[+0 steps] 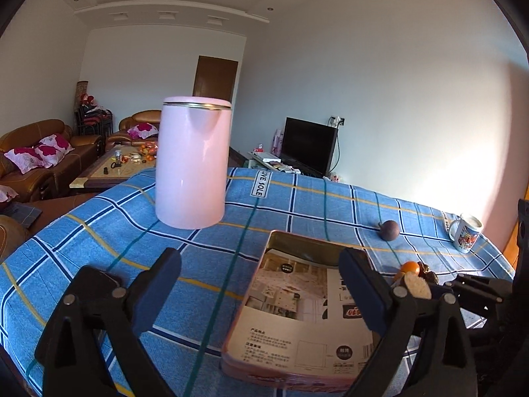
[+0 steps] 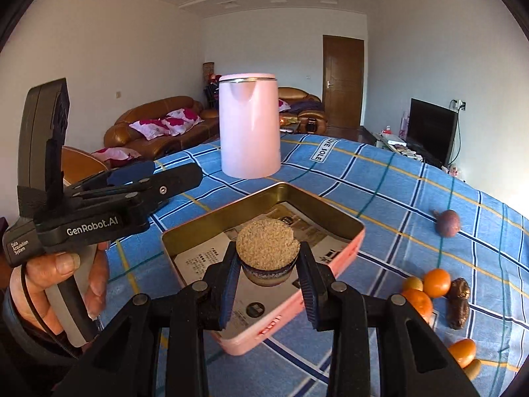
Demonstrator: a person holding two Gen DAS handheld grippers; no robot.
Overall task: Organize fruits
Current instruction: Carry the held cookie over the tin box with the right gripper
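Observation:
A pink metal tin (image 2: 344, 248) lined with printed paper lies open on the blue checked tablecloth; it also shows in the left wrist view (image 1: 284, 241). My right gripper (image 2: 267, 274) is shut on a round sesame-topped cake (image 2: 267, 243) and holds it over the tin. My left gripper (image 1: 261, 284) is open and empty, its right finger over the tin's near part; it appears at the left of the right wrist view (image 2: 132, 173). Oranges (image 2: 436, 283), brown dates (image 2: 459, 301) and a purple passion fruit (image 2: 447, 223) lie to the right of the tin.
A tall pink kettle (image 1: 191, 165) stands behind the tin, also in the right wrist view (image 2: 249, 125). A printed mug (image 1: 465, 233) stands near the table's far right edge. More small fruit (image 2: 463, 352) lies at the front right. Sofas, a TV and a coffee table are beyond.

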